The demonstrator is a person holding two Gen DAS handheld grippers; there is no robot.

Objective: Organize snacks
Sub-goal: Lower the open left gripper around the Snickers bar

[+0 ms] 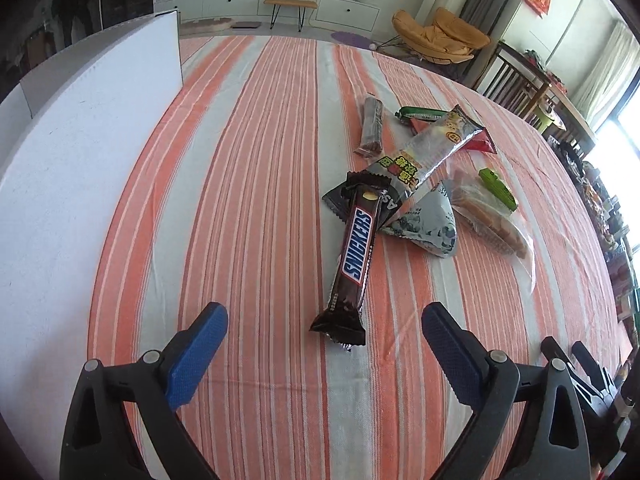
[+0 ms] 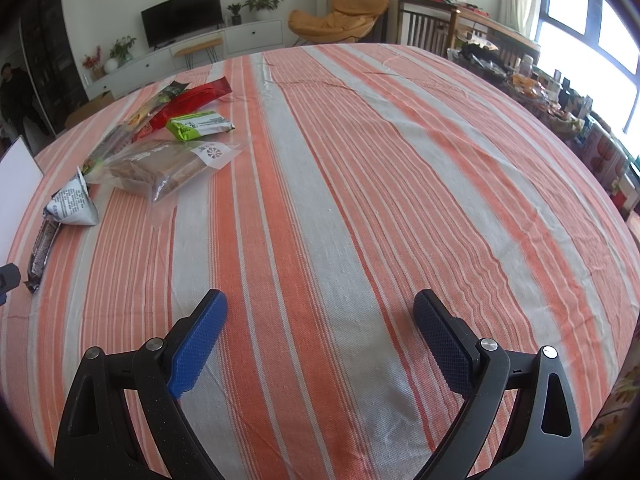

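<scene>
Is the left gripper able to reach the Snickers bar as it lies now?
Probably yes. The left gripper is open, and the Snickers bar lies on top of the pile, its near end just ahead of the fingertips with only bare tablecloth between.

- Home living room.
- Flat television [image 2: 182, 14] on a long white cabinet [image 1: 280, 2].
- Potted plants [image 2: 262, 0] alongside.
- Orange lounge chair [image 2: 340, 16] near bright windows [image 2: 580, 12].
- Striped cloth [image 2: 340, 180] over the surface.
</scene>
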